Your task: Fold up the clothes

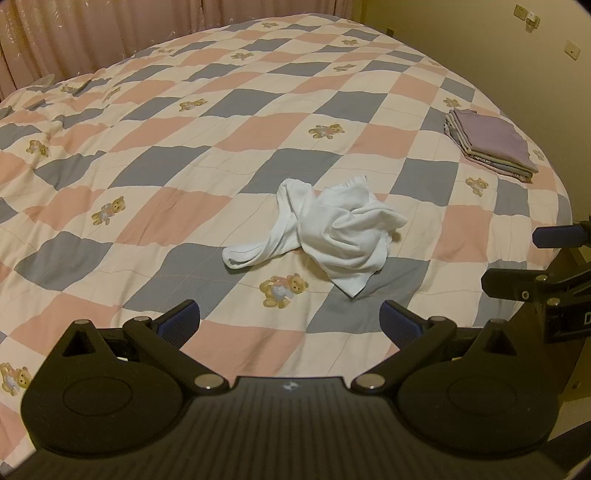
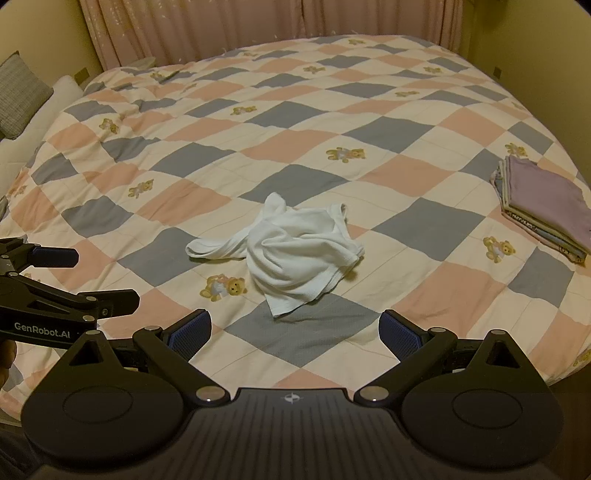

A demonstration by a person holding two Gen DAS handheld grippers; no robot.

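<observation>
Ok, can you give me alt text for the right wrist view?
A crumpled white garment lies on a checkered quilt, just ahead of the open, empty right hand-held gripper. A stack of folded clothes sits at the right edge; the left hand-held gripper pokes in from the left.

Checkered teddy-bear quilt (image 2: 295, 110) covers bed; pink curtains (image 2: 221, 26) behind; yellowish walls (image 1: 480, 55); dim warm light.

Dim warm yellowish indoor light, soft shadows, sharp focus, heavy fisheye warp + dark corners.
</observation>
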